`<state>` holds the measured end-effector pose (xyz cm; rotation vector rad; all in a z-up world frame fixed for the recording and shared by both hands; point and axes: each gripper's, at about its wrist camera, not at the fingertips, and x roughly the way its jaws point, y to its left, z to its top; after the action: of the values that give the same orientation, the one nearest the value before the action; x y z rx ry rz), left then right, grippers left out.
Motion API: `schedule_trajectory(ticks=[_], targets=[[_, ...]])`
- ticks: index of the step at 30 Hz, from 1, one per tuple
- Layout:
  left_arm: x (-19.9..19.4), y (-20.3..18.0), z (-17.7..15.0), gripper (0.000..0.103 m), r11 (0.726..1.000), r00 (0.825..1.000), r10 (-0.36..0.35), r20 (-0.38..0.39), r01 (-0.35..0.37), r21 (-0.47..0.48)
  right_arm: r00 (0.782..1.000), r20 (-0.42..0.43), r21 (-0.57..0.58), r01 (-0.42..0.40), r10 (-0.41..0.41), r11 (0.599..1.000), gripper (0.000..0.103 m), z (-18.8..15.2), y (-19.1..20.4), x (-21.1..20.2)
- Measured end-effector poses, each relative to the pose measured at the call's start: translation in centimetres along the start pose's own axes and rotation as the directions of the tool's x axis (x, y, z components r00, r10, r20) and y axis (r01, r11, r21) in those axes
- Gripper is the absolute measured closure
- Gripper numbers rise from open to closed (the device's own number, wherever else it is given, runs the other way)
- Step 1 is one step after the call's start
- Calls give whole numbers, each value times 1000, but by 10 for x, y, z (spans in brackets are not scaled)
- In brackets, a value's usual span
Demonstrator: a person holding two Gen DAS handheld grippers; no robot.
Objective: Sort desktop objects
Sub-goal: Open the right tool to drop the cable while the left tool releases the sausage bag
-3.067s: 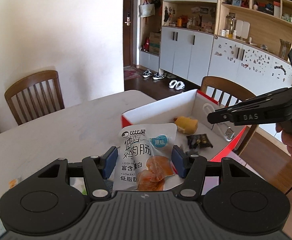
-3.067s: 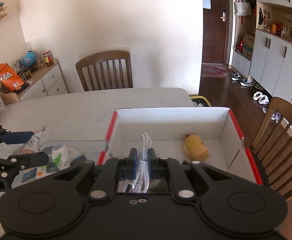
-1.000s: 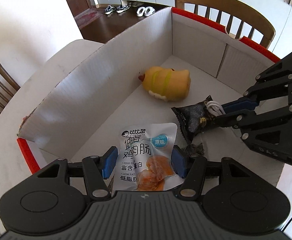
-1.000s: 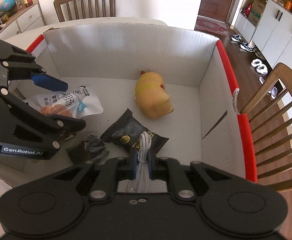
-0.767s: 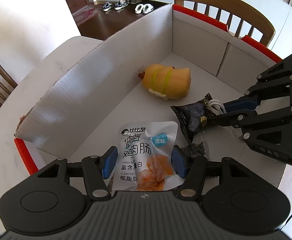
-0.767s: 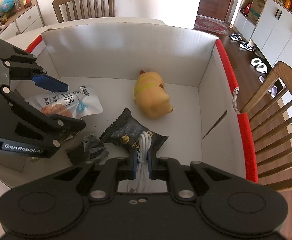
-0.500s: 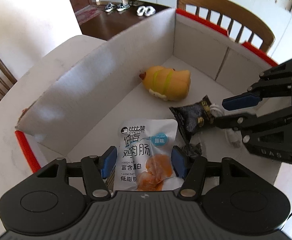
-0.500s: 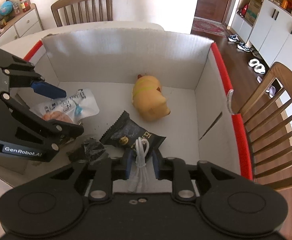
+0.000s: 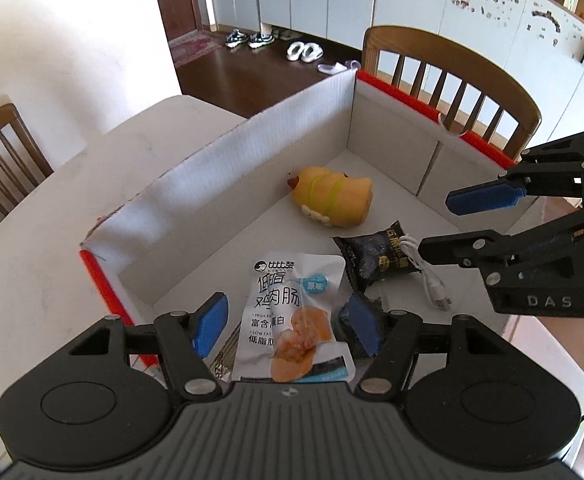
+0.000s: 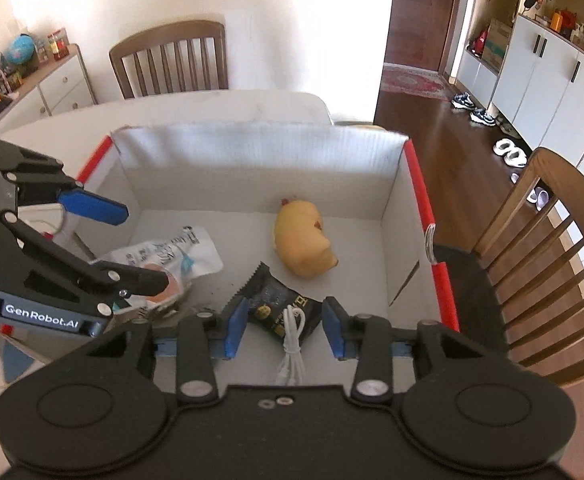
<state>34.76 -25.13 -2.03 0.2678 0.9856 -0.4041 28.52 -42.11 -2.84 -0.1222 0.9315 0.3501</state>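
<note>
A red-edged white cardboard box (image 9: 220, 168) (image 10: 252, 148) holds a yellow plush toy (image 9: 334, 196) (image 10: 302, 238), a black snack packet (image 9: 372, 258) (image 10: 280, 306), a white sausage pouch (image 9: 292, 312) (image 10: 168, 256) and a white cable (image 9: 428, 276) (image 10: 292, 348). My left gripper (image 9: 288, 324) (image 10: 132, 248) is open, with the pouch lying loose between its fingers. My right gripper (image 10: 284, 328) (image 9: 438, 226) is open above the cable, which lies partly on the black packet.
The box sits on a white table (image 9: 52, 232) (image 10: 196, 108). Wooden chairs stand at the far side (image 10: 170, 60) and to the right (image 10: 548, 264) (image 9: 448, 76). A small crumpled dark wrapper (image 9: 374, 304) lies by the left gripper's right finger.
Both grippers opened. The right one let go of the white cable, which dropped onto the box floor; the left one released the pouch. Both have lifted back from the box.
</note>
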Motion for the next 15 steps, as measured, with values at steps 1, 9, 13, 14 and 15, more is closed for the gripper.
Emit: schedule_trajectory(ticks=[1, 9, 13, 14, 15], targets=[[-4, 0, -1, 37, 1000, 1000, -2, 8, 2, -3, 1000, 5, 5, -7, 7, 1000, 61, 0, 0, -3], [-33, 0, -12, 37, 999, 998, -4, 58, 6, -32, 999, 43, 25, -25, 24, 999, 54, -4, 5, -24], [-46, 1, -21, 31, 999, 997, -4, 78, 7, -48, 997, 65, 38, -36, 34, 999, 37, -5, 9, -32], [-49, 2, -23, 26, 999, 996, -6, 87, 10, -54, 997, 74, 40, -40, 37, 998, 32, -6, 10, -34], [-51, 2, -25, 24, 998, 995, -9, 95, 14, -58, 996, 84, 44, -43, 39, 998, 31, -7, 11, -36]])
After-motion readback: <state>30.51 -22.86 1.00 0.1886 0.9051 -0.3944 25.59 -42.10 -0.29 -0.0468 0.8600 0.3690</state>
